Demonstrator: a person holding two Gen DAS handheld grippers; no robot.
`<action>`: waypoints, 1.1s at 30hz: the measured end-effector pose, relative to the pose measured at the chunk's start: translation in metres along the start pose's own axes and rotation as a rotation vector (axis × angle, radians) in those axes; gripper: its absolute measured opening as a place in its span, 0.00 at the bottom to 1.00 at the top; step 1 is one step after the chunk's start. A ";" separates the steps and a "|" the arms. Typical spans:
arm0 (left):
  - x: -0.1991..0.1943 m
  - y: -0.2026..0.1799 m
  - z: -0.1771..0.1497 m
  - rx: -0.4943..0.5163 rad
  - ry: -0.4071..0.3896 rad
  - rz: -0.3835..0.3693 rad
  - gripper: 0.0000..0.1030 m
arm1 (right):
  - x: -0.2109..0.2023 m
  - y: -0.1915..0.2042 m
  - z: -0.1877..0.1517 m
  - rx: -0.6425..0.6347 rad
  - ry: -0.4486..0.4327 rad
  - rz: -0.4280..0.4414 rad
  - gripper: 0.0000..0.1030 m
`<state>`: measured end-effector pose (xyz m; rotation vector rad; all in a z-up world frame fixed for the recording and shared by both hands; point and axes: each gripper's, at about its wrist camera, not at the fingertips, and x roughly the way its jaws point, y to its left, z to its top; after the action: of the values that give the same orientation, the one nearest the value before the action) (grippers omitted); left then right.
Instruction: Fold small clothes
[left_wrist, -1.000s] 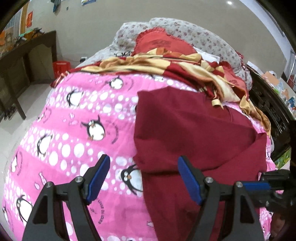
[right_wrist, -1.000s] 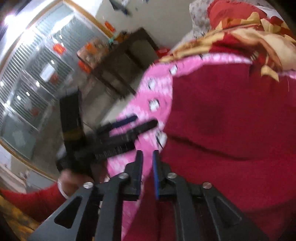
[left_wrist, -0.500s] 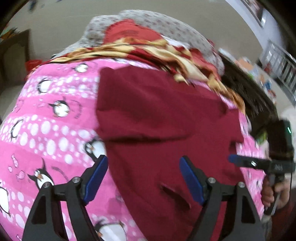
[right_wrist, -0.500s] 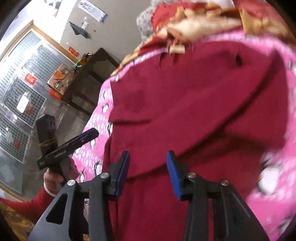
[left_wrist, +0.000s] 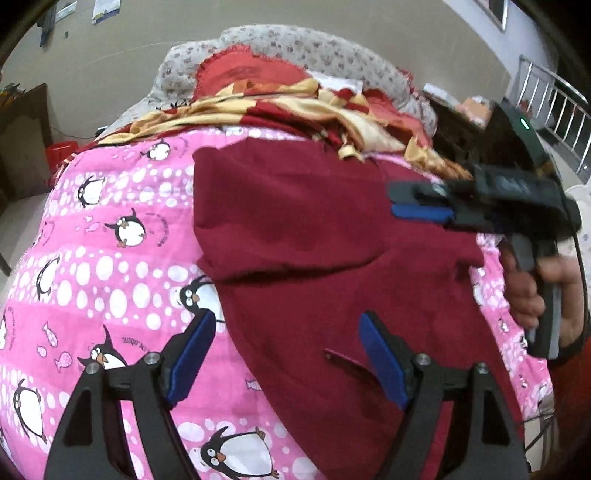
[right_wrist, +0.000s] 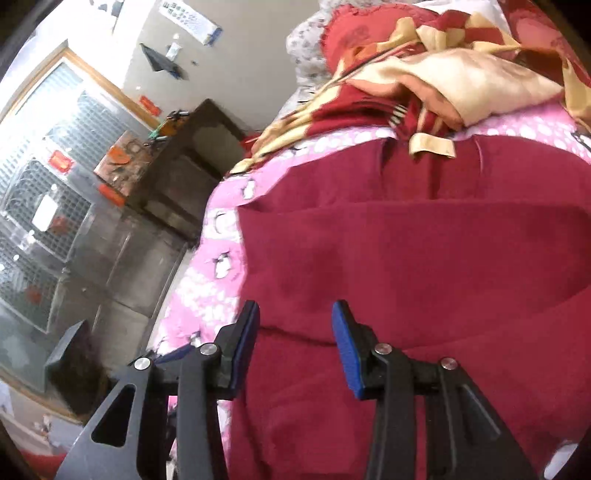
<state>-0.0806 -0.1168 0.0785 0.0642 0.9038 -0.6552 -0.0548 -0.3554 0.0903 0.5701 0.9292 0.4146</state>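
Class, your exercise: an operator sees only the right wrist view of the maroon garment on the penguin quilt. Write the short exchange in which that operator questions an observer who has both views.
Operator: Where is the left gripper, and is it open?
Observer: The left gripper is open and empty. It straddles the left edge of the maroon garment, one pad above the penguin quilt and the other above the garment.
Operator: Is there anything on the near cloth that I cannot see?
Observer: A small dark slit shows in the garment, just beside the left gripper's right-hand pad.
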 end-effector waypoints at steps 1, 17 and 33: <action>-0.001 0.001 -0.001 0.009 -0.006 -0.002 0.82 | -0.008 0.000 -0.015 -0.006 0.014 0.013 0.69; 0.003 0.008 -0.011 0.043 0.013 0.038 0.83 | 0.011 -0.005 0.020 -0.022 0.039 -0.075 0.68; 0.078 0.002 0.059 -0.023 -0.022 0.015 0.83 | -0.059 -0.062 -0.075 0.178 -0.008 -0.089 0.68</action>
<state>-0.0035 -0.1727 0.0572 0.0428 0.8891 -0.6307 -0.1440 -0.4161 0.0532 0.6889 0.9864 0.2510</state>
